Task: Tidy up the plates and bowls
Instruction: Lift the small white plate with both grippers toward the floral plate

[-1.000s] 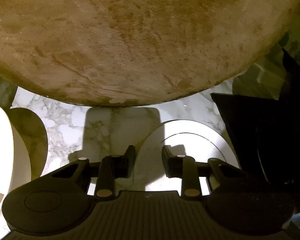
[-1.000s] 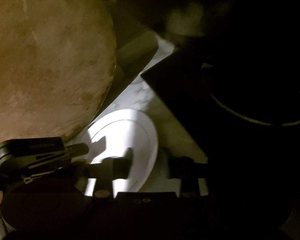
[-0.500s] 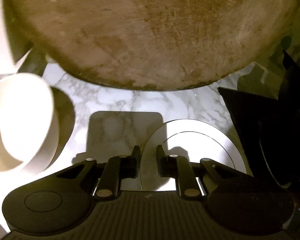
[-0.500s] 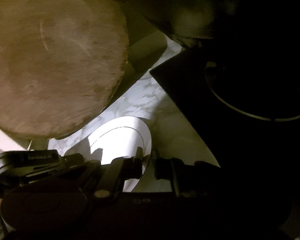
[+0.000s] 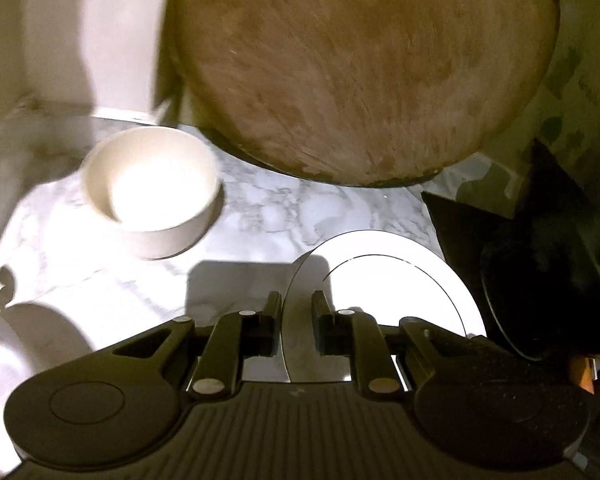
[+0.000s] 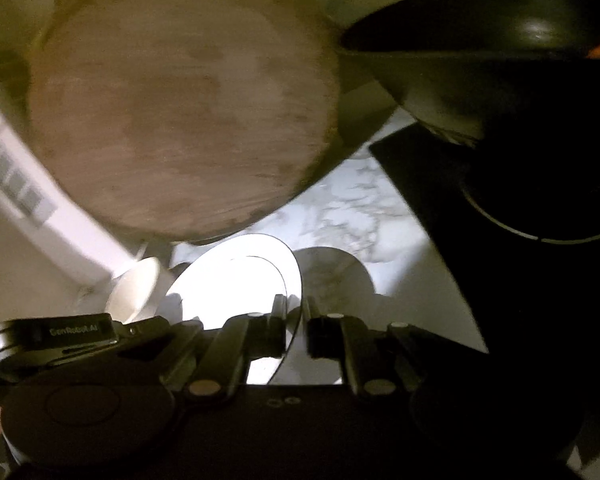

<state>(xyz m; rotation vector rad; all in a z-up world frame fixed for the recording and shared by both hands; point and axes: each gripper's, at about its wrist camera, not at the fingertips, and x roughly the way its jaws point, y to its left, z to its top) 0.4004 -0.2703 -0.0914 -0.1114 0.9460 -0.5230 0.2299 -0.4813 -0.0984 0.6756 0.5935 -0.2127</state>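
Left wrist view first: the left hand-held gripper [image 5: 296,300] is clenched on the rim of the white plate [image 5: 392,288]. Its jaws have just been closing, and the plate's thin edge runs right between the two fingers. The plate looks tilted and off the marble worktop [image 5: 280,212], since it throws a blocky shadow on the stone to its left. The rest of the plate spreads out to the right of the fingers and has a thin dark ring line on its face. Off to the upper left a cream bowl [image 5: 152,192] sits upright on the worktop, well apart from the plate. Behind everything a big round wooden board [image 5: 360,68] fills the top of the view. On the right there's a black hob [image 5: 460,220], mostly lost in the dark.

Right wrist view: the right hand-held gripper [image 6: 296,304] is clamped on the same plate [image 6: 228,280]. It has the rim on the opposite side, with the edge pinched between its fingers. Here the plate spreads out to the left, bright under the light, with its round shadow on the marble just to the right. The bowl [image 6: 134,288] peeks out beyond the plate's left side. The wooden board [image 6: 180,100] is up top again, blurry. A dark pan [image 6: 480,40] sits top right above the hob [image 6: 520,200]. The left hand-held gripper's body shows at the lower left.
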